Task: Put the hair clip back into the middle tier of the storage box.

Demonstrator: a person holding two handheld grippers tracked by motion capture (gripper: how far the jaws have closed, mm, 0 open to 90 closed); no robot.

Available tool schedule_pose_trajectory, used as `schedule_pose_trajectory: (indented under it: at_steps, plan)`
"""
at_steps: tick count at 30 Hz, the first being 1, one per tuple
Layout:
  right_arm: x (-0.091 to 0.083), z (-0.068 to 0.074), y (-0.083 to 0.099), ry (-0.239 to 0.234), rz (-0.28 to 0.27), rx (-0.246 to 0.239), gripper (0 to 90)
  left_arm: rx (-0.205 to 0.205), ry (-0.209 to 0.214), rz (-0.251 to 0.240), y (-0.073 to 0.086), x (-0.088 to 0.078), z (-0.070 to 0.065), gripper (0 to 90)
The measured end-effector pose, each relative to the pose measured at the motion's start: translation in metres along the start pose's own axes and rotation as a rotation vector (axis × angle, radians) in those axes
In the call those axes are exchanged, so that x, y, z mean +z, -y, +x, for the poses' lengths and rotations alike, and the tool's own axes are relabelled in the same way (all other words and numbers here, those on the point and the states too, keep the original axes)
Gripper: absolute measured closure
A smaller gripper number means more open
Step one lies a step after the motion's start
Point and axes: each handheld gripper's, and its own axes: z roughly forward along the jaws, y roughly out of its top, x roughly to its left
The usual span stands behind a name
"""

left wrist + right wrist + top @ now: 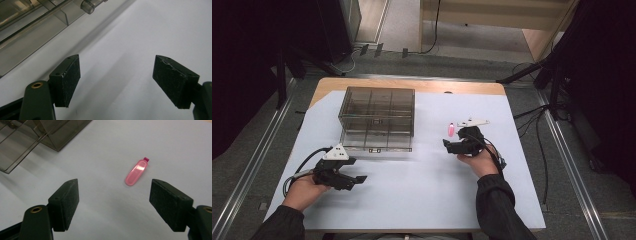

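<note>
Item: small pink capsule [137,172], an elongated, rounded piece with a darker pink stub at one end, glossy and translucent, probably hard plastic. It lies flat on the white table sheet [105,215], ahead of the right gripper [113,203] and a little toward its right-hand finger, apart from both pads; in the high view it sits just beyond that gripper [460,141] at [451,129]. Handling, as judged: very light, stiff, smooth enough to slip or skate on the sheet if pushed from one side, and low-lying, so the pads must come down nearly to the sheet. Best hold is across the short width at mid-length, on the two long flanks, not on the rounded tip or the stub; the capsule lies at a slant to the finger line, so the wrist would need a turn first. Right fingers [64,203]: spread wide, nothing between them. Left gripper [117,82]: fingers [66,78] likewise spread, bare sheet between, with a smoky compartment box [30,32] beyond its left-hand finger. Box closed, as far as can be seen [378,117].
</note>
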Motion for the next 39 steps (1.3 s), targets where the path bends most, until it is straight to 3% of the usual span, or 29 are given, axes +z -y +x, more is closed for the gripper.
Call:
schedule_pose_trajectory:
  at_steps: [13, 28, 39]
  plan:
    - [0.0018, 0.0018, -0.0008, -0.028, 0.026, -0.028, 33.5, 0.002, -0.002, -0.004, 0.0001, 0.0002, -0.0004, 23.3]
    - [0.0037, -0.0042, -0.0032, -0.081, 0.071, -0.002, 38.5, 0.009, -0.005, 0.000, 0.0000, 0.0005, -0.0008, 23.4]
    - [0.0040, -0.0061, -0.0038, -0.087, 0.085, 0.004, 39.6, 0.017, 0.000, 0.000, -0.0001, 0.0006, -0.0015, 23.4]
